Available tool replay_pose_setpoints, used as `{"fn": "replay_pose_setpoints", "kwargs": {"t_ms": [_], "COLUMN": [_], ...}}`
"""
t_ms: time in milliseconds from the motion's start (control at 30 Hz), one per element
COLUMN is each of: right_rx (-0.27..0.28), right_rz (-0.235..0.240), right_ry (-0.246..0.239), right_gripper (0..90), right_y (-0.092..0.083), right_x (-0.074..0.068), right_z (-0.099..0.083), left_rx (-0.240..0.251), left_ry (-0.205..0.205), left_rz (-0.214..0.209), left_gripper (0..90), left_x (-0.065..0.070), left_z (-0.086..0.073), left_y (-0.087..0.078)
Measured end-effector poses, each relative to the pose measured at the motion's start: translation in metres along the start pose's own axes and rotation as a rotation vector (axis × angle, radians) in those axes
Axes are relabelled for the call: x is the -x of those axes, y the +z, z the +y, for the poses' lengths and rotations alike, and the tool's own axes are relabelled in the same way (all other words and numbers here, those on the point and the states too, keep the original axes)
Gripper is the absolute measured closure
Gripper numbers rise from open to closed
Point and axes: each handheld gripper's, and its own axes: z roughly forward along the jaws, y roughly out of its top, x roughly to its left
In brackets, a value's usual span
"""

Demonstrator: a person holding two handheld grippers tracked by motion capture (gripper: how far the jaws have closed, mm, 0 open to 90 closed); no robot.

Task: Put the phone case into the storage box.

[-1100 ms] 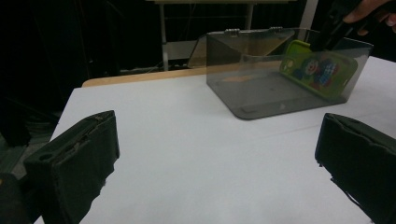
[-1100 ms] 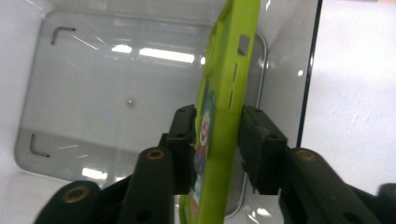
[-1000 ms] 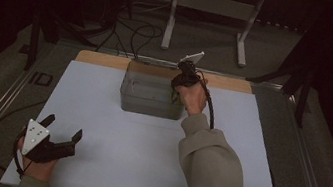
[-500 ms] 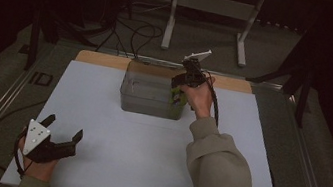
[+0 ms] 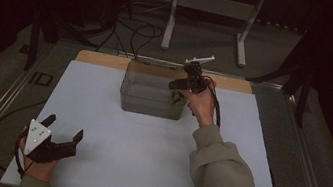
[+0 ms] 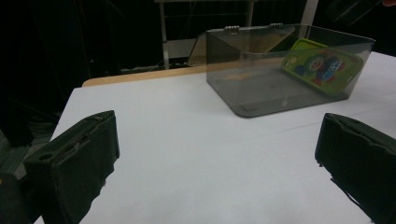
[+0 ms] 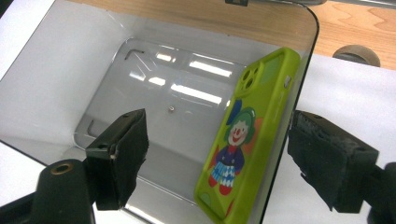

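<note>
Inside the clear plastic box point(image 7: 140, 70) at the far side of the white table point(image 5: 142, 170), a green phone case point(image 7: 243, 135) with a clown picture leans against the box's wall. The right gripper point(image 7: 215, 154) hangs above it, jaws just opened, gripping nothing. Near the table's front edge, the left gripper point(image 5: 60, 138) rests spread wide and empty.

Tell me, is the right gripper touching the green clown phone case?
Apart. In the right gripper view the right gripper has just been opening; both pads stand clear of the green clown phone case.
</note>
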Motion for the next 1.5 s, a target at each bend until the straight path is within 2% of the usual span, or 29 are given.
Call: {"fn": "replay_pose_setpoints", "kwargs": {"t_ms": [167, 367, 467, 500, 567, 767, 933, 1067, 1133, 1233, 1267, 1300, 1400, 1500], "right_rx": [0.039, 0.090, 0.098, 0.124, 0.133, 0.190, 0.228, 0.273, 0.296, 0.294, 0.301, 0.301, 0.329, 0.334], "right_rz": [0.004, 0.037, 0.042, 0.045, 0.049, 0.045, 0.049, 0.031, 0.041, 0.027, 0.006, 0.006, -0.019, -0.024], "right_ry": [-0.006, -0.001, -0.016, -0.031, -0.032, -0.078, -0.082, -0.108, -0.109, -0.137, -0.160, -0.160, -0.198, -0.201], "right_gripper": [19.3, 18.9, 17.8, 16.5, 16.2, 14.3, 14.1, 13.6, 13.3, 11.8, 10.4, 10.4, 9.9, 9.6], "right_y": [-0.005, -0.013, -0.014, -0.017, -0.018, -0.025, -0.032, -0.038, -0.041, -0.045, -0.048, -0.048, -0.054, -0.056], "right_x": [0.002, 0.003, 0.003, 0.001, 0.001, 0.000, 0.005, 0.009, 0.011, 0.013, 0.012, 0.012, 0.012, 0.013], "right_z": [-0.008, -0.018, -0.021, -0.026, -0.027, -0.037, -0.049, -0.062, -0.071, -0.083, -0.092, -0.092, -0.109, -0.113], "left_rx": [-0.006, -0.009, -0.009, -0.009, -0.010, -0.012, -0.016, -0.023, -0.027, -0.026, -0.027, -0.028, -0.031, -0.033], "left_ry": [0.008, 0.013, 0.013, 0.013, 0.013, 0.016, 0.015, 0.016, 0.016, 0.011, 0.009, 0.011, 0.013, 0.012], "left_rz": [-0.001, -0.003, -0.003, -0.003, -0.004, -0.003, -0.008, -0.013, -0.012, -0.010, -0.011, -0.012, -0.014, -0.015], "left_gripper": [0.6, 0.6, 0.6, 0.6, 0.6, 0.6, 0.5, 0.3, 0.2, 0.2, 0.2, 0.2, 0.2, 0.2], "left_x": [0.001, 0.002, 0.002, 0.002, 0.002, 0.002, 0.003, 0.003, 0.003, 0.003, 0.003, 0.003, 0.004, 0.004], "left_z": [0.000, 0.000, 0.000, 0.000, -0.001, -0.001, -0.001, -0.001, -0.001, -0.001, -0.001, -0.001, -0.001, -0.001], "left_y": [0.000, 0.001, 0.001, 0.001, 0.001, 0.002, 0.003, 0.004, 0.004, 0.004, 0.004, 0.004, 0.004, 0.005]}}
